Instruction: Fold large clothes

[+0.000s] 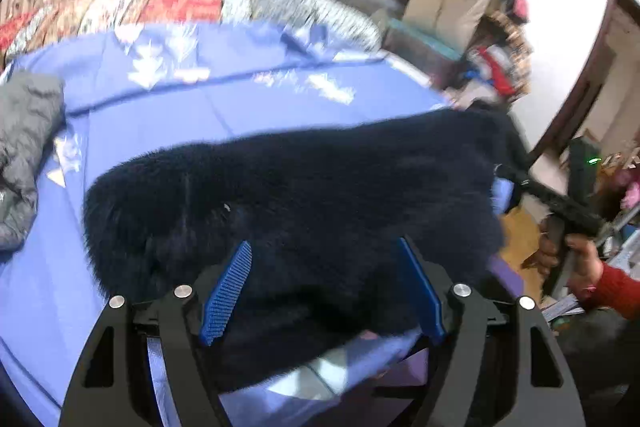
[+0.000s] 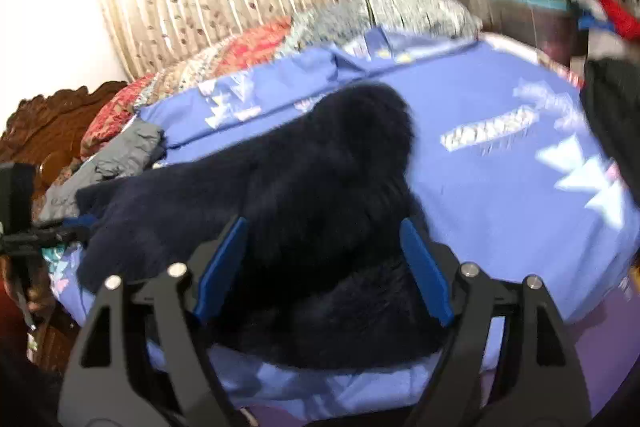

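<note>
Both wrist views. The dark fleece garment (image 1: 296, 211) lies bunched on the blue bedsheet (image 1: 224, 99), filling the centre and lower half of each frame. My left gripper (image 1: 326, 287) and right gripper (image 2: 324, 263) each hover above it with fingers (image 1: 226, 291) spread wide, holding nothing. I judge folding barely begun: the fleece forms 1 rumpled heap with no flat panel or clean crease visible; spreading and every fold remain. A grey garment (image 2: 120, 155) sits crumpled at the left edge, apart from the fleece.
</note>
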The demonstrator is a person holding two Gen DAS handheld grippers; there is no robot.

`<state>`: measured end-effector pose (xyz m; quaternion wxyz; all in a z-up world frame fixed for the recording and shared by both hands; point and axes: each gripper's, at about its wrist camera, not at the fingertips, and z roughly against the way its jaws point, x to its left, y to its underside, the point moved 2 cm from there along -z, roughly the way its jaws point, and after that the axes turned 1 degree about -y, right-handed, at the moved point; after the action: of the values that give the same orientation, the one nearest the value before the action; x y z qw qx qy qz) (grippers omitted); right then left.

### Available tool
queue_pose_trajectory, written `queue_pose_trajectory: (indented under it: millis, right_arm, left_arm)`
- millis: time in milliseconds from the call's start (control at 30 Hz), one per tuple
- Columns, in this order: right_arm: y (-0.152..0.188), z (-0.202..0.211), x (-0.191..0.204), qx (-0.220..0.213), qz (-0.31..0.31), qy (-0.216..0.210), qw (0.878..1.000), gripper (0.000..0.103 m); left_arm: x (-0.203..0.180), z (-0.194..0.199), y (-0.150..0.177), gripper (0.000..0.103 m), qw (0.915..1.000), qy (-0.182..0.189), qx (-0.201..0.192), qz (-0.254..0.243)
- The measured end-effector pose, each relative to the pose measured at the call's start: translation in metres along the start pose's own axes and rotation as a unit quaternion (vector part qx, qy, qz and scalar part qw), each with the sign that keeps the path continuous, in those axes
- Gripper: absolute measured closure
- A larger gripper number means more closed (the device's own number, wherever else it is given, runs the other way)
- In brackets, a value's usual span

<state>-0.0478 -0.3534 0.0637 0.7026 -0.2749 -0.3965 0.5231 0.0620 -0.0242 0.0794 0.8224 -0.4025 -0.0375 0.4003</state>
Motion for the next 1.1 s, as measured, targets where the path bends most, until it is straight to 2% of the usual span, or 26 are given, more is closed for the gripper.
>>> queue_pose_trajectory:
  millis: [100, 200, 300, 400, 467, 567, 600, 667, 733, 867, 1000, 1100]
  right_arm:
    - [-0.018, 0.018, 0.021, -0.028, 0.032, -0.013, 0.999, 0.027]
    - [-0.039, 0.017, 0.059, -0.047, 0.082, -0.049, 0.994, 0.028]
    - [-0.046, -0.003, 0.092, -0.038, 0.110, -0.090, 0.989, 0.028]
    - [-0.028, -0.036, 0.108, -0.003, 0.142, -0.094, 0.985, 0.028]
    - [-0.006, -0.069, 0.099, 0.043, 0.141, -0.070, 0.987, 0.028]
    - [0.027, -0.100, 0.075, 0.076, 0.130, -0.059, 0.987, 0.027]
    - [0.035, -0.105, 0.071, 0.075, 0.127, -0.062, 0.987, 0.027]
    - [0.048, -0.112, 0.061, 0.078, 0.096, -0.073, 0.990, 0.027]
    - [0.055, -0.117, 0.060, 0.073, 0.089, -0.068, 0.991, 0.027]
    - [0.056, -0.120, 0.060, 0.070, 0.092, -0.067, 0.991, 0.027]
    - [0.053, -0.112, 0.066, 0.069, 0.099, -0.061, 0.991, 0.027]
    - [0.046, -0.101, 0.069, 0.077, 0.100, -0.068, 0.990, 0.027]
  left_arm:
    - [-0.006, 0.035, -0.016, 0.012, 0.9980, 0.031, -0.054, 0.008]
    - [-0.015, 0.033, -0.034, 0.012, 0.9957, 0.058, -0.071, 0.015]
    - [-0.029, 0.009, -0.045, 0.012, 0.9955, 0.069, -0.064, 0.008]
    - [-0.046, -0.035, -0.036, 0.012, 0.9972, 0.071, -0.023, -0.004]
    - [-0.048, -0.061, -0.025, 0.012, 0.9983, 0.058, 0.008, -0.007]
    - [-0.047, -0.101, -0.003, 0.012, 0.9976, 0.037, 0.058, -0.011]
    - [-0.047, -0.109, 0.004, 0.012, 0.9973, 0.030, 0.061, -0.027]
    - [-0.056, -0.124, 0.019, 0.012, 0.9950, -0.008, 0.056, -0.083]
    - [-0.059, -0.133, 0.029, 0.012, 0.9941, -0.025, 0.044, -0.096]
    - [-0.045, -0.134, 0.030, 0.011, 0.9978, 0.010, 0.035, -0.055]
    - [-0.054, -0.129, 0.024, 0.011, 0.9968, -0.004, 0.037, -0.070]
    - [-0.057, -0.101, 0.010, 0.011, 0.9979, 0.016, 0.029, -0.056]
